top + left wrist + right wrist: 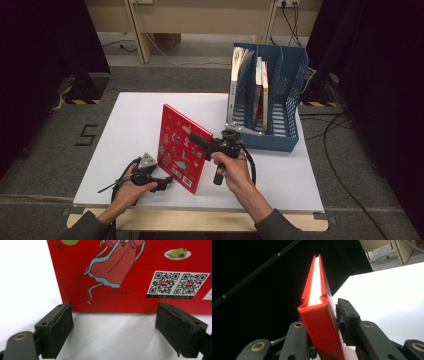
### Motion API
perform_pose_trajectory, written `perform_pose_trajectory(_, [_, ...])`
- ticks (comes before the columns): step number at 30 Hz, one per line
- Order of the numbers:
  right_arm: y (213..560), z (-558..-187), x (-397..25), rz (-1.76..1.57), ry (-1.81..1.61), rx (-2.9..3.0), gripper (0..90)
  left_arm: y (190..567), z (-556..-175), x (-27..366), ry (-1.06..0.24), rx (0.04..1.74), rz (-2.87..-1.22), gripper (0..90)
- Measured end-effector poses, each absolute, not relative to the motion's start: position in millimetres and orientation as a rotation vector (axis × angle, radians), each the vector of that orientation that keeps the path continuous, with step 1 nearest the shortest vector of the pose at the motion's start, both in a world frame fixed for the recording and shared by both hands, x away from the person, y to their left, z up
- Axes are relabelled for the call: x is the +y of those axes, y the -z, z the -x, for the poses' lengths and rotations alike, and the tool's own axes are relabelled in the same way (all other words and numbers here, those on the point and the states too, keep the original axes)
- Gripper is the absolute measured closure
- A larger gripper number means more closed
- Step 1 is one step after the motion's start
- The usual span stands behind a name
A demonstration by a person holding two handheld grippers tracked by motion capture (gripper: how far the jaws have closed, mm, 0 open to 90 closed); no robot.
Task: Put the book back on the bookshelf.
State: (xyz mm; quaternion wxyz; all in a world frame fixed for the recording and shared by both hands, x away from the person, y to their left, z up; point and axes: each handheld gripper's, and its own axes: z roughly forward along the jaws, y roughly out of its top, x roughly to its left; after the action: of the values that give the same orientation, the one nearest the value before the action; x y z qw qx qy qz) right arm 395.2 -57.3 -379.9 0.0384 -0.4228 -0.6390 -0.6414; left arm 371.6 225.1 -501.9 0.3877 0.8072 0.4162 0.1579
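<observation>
A red hardback picture book (180, 148) stands upright on its lower edge on the white table (130, 120), tilted a little. My right gripper (200, 139) is shut on the book's spine edge (322, 325), one jaw on each cover. In the left gripper view the book's back cover (125, 272) with two QR codes faces me. My left gripper (115, 330) rests on the table just in front of the book's lower corner, open, with nothing between its black pads (61, 327). From above, the left gripper (162, 183) lies at the book's near-left side.
A blue perforated file rack (295, 90) stands at the table's back right, holding three upright books (250, 85). Dark curtains hang at both sides. Cables run over the floor to the right, and a table frame stands behind.
</observation>
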Motion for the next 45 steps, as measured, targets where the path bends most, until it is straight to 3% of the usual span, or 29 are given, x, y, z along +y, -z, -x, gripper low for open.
perform_pose_trajectory(12, [383,-405,-62,1.365,1.962,-1.816,72.5,502,-373,228,-0.378,1.073,-2.023,14.7])
perform_pose_trajectory(23, [368,-412,-91,1.441,2.025,-1.727,72.6,501,-377,234,-0.351,1.117,-1.959,14.7])
perform_pose_trajectory(36, [329,-387,-160,1.514,2.172,-1.650,72.3,496,-382,247,-0.291,1.168,-1.859,14.7])
perform_pose_trajectory(45, [313,-356,-217,1.574,2.331,-1.539,72.5,495,-392,263,-0.430,1.218,-1.861,14.7])
